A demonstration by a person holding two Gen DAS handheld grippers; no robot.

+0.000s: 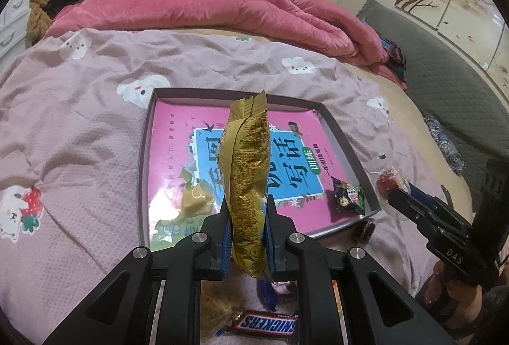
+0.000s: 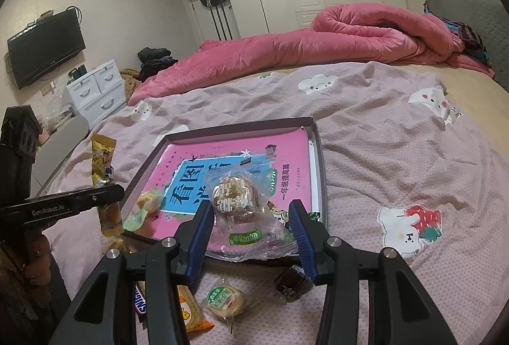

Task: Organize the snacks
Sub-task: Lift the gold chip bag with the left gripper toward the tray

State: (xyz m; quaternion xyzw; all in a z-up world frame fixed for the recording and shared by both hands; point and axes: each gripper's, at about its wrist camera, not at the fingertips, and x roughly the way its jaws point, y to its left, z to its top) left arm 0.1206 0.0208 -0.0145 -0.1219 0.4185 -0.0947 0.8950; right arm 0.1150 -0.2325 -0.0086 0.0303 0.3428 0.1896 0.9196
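My left gripper (image 1: 248, 211) is shut on a gold snack packet (image 1: 248, 160), which stands edge-on above a shallow box (image 1: 144, 154) lined with a pink book. In the right wrist view the same packet (image 2: 103, 166) hangs at the left gripper (image 2: 117, 193), by the box's left wall. My right gripper (image 2: 251, 211) is shut on a clear-wrapped round pastry (image 2: 237, 195) over the near edge of the box (image 2: 241, 127). A yellow-green wrapped snack (image 2: 146, 208) lies in the box, and so does a dark packet (image 1: 348, 193).
Loose snacks lie on the pink bedsheet in front of the box: a Snickers bar (image 1: 268, 324), an orange packet (image 2: 191, 313), a round green-labelled pastry (image 2: 226, 300) and a dark brown wrapped piece (image 2: 292, 283). A rolled pink quilt (image 2: 318, 39) lies across the far bed.
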